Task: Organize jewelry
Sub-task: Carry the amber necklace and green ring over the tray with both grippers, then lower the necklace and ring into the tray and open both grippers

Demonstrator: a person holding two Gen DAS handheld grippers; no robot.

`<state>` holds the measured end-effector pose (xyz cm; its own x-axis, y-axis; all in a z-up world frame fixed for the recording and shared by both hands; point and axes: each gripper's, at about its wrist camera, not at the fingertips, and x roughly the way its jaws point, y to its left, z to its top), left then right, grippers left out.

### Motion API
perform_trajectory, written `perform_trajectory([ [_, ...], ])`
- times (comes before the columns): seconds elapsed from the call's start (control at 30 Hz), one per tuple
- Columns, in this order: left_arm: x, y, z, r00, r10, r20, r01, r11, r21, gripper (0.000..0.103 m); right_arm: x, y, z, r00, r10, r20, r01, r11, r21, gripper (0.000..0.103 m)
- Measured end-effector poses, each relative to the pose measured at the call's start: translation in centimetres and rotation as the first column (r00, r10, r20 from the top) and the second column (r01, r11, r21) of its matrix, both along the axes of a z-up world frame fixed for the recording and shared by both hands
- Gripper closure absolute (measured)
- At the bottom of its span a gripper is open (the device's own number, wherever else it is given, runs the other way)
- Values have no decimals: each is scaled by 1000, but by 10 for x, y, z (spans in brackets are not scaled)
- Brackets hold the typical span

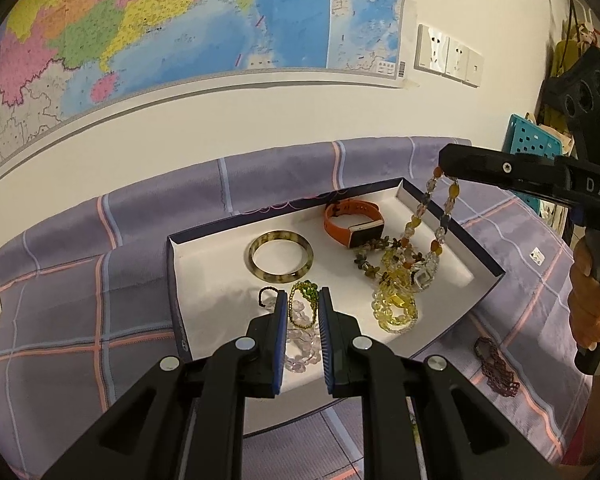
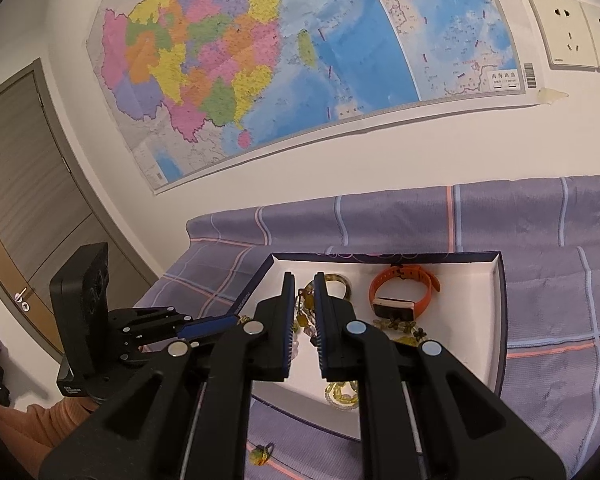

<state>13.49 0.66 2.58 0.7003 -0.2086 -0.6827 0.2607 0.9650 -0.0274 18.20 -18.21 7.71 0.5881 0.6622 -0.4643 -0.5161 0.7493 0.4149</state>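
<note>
Notably, left wrist view: the right gripper (image 1: 446, 170), jaws clamped on a beaded necklace (image 1: 440, 228), hangs it over the box (image 1: 486, 264); its tail may snag the yellow beads (image 1: 396, 308). Right wrist view: the left gripper (image 2: 220, 325), jaws nearly together and seemingly empty, crowds the box's left edge, risking collision.
</note>
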Motion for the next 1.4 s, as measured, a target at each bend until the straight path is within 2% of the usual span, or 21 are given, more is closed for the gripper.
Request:
perform_trajectory([
  [1.0, 17, -1, -9, 999, 20, -48, -20, 1000, -6, 89, 12, 7, -10, 1000, 3, -25, -3, 1000, 0, 93],
  [1.4, 31, 3, -27, 993, 37, -113, -37, 999, -1, 89, 26, 7, -25, 998, -16, -68, 15, 1000, -13, 93],
])
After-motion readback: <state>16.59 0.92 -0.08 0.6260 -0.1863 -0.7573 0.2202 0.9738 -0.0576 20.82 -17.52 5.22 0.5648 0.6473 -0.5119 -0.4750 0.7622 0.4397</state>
